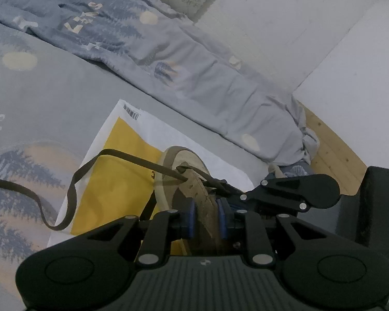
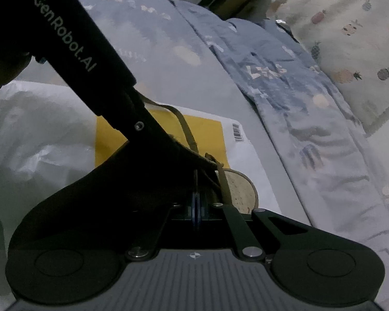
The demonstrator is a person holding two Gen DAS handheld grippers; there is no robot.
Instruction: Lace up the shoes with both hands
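Observation:
A tan shoe (image 1: 189,160) lies on a yellow and white mailer bag (image 1: 122,145) on the bed. My left gripper (image 1: 206,207) is shut on the shoe's tan eyelet flap, with a blue pad pressing on each side. A brown shoelace (image 1: 72,189) leaves the toe eyelets and trails in a long loop to the left. A second stretch of lace runs right to my right gripper (image 1: 229,190). In the right wrist view my right gripper (image 2: 195,202) has its pads together, seemingly on that lace (image 2: 224,181). The left gripper's black housing (image 2: 72,41) hides much of the shoe (image 2: 241,191).
A rumpled blue-grey quilt (image 1: 116,31) lies beyond the shoe. A pineapple-print pillow (image 2: 350,39) sits at the back. A crumpled white plastic bag (image 2: 39,134) lies left of the mailer. Wooden floor (image 1: 332,150) and a white wall (image 1: 298,26) border the bed.

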